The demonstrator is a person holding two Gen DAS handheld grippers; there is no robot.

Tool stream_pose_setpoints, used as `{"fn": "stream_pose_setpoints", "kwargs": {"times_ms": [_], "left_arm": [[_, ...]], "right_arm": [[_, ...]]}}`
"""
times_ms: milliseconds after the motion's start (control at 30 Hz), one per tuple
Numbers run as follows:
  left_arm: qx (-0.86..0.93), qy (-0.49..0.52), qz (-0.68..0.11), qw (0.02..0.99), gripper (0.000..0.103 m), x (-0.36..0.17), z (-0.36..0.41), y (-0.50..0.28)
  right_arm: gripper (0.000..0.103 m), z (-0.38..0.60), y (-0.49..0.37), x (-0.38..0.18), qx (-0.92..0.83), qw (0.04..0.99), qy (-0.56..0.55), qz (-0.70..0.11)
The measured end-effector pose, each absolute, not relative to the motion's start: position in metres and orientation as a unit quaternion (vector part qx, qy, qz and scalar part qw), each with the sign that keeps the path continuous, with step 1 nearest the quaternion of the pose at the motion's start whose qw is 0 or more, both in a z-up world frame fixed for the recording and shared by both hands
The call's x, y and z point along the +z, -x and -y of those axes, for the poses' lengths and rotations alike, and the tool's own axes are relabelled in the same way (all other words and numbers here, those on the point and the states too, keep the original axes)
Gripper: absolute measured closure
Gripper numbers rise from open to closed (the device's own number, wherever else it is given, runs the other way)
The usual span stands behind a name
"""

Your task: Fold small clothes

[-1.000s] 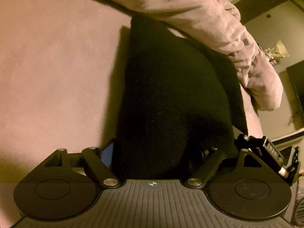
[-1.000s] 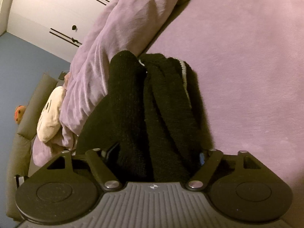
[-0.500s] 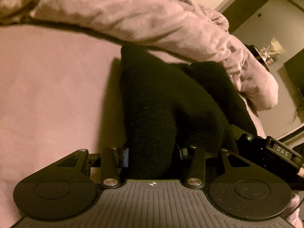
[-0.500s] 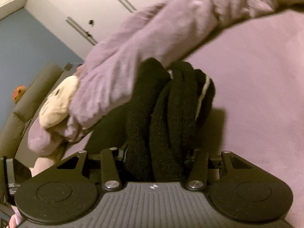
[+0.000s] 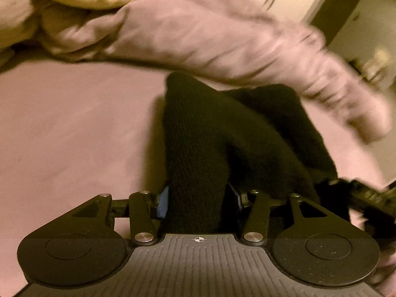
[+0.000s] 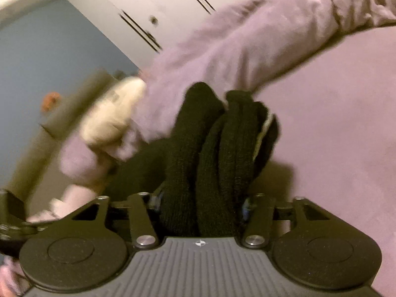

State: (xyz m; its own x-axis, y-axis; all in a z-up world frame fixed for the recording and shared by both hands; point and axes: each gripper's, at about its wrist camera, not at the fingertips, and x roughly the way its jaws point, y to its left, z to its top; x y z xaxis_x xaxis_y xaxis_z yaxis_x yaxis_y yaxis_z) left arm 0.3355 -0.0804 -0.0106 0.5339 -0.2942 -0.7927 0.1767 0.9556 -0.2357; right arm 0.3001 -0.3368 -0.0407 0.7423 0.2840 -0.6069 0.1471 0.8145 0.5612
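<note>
A black knitted garment [image 5: 210,128] hangs bunched above the pink bed sheet [image 5: 74,123], lifted at two ends. My left gripper [image 5: 198,198] has a thick fold of it between its blue pads [image 5: 163,203], which touch the cloth while the jaws are opening slightly. In the right wrist view the same black garment [image 6: 222,136] shows several rolled folds and a pale inner edge. My right gripper [image 6: 200,203] holds that bundle, which fills the gap between the fingers, and its jaws are opening too. The right gripper's body [image 5: 366,195] shows at the left view's right edge.
A rumpled lilac duvet [image 5: 198,37] lies heaped just behind the garment. A cream plush toy [image 6: 111,118] rests at its end, with a grey padded piece [image 6: 61,113] and white wardrobe doors [image 6: 173,0] beyond. Bare sheet [image 6: 334,123] spreads to the right.
Both grippers narrowed onto the black garment and rose with it. The garment went from lying spread on the sheet to hanging bunched. Both views tilted up, showing more duvet and room.
</note>
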Motion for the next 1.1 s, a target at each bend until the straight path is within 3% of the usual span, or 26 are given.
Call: {"fn": "stream_pose_setpoints", "kwargs": {"times_ms": [33, 100, 167, 333, 467, 533, 700, 767, 900, 1100], "left_arm": [[-0.119, 0.042, -0.465, 0.876, 0.053, -0.015, 0.080, -0.333], [-0.104, 0.013, -0.453, 0.885, 0.042, -0.017, 0.079, -0.325], [-0.100, 0.012, -0.442, 0.891, 0.041, -0.014, 0.078, -0.319], [-0.107, -0.020, -0.424, 0.899, 0.034, -0.007, 0.093, -0.307], [-0.098, -0.036, -0.404, 0.909, 0.031, -0.005, 0.102, -0.311], [-0.096, -0.034, -0.402, 0.910, 0.031, -0.007, 0.105, -0.319], [-0.080, -0.036, -0.395, 0.914, 0.027, -0.017, 0.112, -0.336], [-0.076, -0.038, -0.389, 0.917, 0.026, -0.022, 0.116, -0.340], [-0.077, -0.035, -0.377, 0.922, 0.011, -0.031, 0.121, -0.345], [-0.083, -0.052, -0.359, 0.928, 0.007, -0.043, 0.133, -0.355]], "right_arm": [[0.041, 0.337, -0.297, -0.044, 0.010, 0.881, -0.292, -0.371], [0.040, 0.335, -0.279, -0.041, -0.030, 0.893, -0.270, -0.358], [0.035, 0.330, -0.258, -0.031, -0.023, 0.909, -0.260, -0.325], [0.036, 0.294, -0.257, -0.004, 0.005, 0.943, -0.172, -0.286], [0.057, 0.269, -0.290, 0.004, 0.012, 0.950, -0.134, -0.282], [0.062, 0.261, -0.309, 0.002, 0.006, 0.947, -0.131, -0.293], [0.065, 0.249, -0.346, -0.023, -0.017, 0.945, -0.110, -0.308], [0.075, 0.247, -0.359, -0.040, -0.057, 0.944, -0.075, -0.316], [0.076, 0.247, -0.363, -0.076, -0.122, 0.945, 0.002, -0.303], [0.073, 0.248, -0.368, -0.090, -0.131, 0.950, 0.021, -0.284]]}}
